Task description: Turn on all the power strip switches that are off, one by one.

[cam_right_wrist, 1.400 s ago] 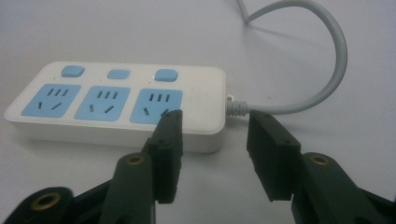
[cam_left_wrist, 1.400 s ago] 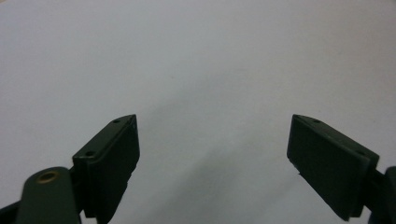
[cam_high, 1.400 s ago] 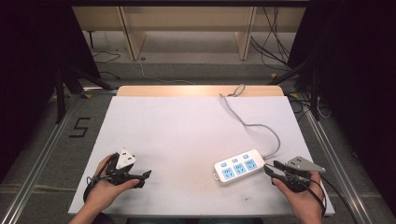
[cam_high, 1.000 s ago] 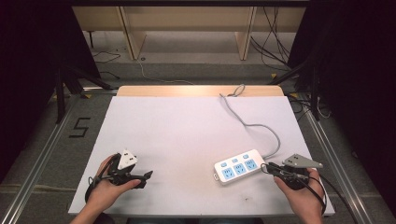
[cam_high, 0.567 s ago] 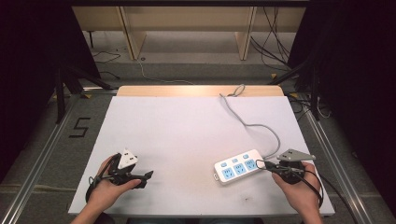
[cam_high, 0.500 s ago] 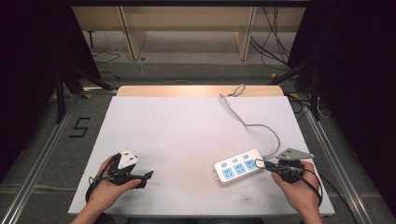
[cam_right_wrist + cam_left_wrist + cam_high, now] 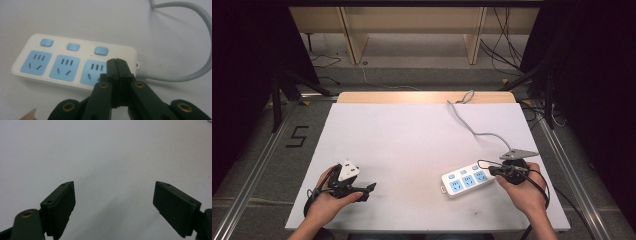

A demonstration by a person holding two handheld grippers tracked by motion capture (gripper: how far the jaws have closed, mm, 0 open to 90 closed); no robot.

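Power strip [image 7: 75, 65] — white, rounded, blue sockets, right gripper [image 7: 117, 65] jaws clenched, left gripper [image 7: 113, 206] jaws released

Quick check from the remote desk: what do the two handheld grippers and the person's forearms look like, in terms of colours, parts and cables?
Both grippers have flat black jaws on dark arms with brass-coloured rivets. The left gripper carries a white three-cornered plate on top; the right gripper carries a grey one. A thin black cable loops from the right gripper over the hand. No sleeves show on the forearms.

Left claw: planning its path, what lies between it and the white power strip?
Bare white tabletop, in the high view, between left claw and white power strip.
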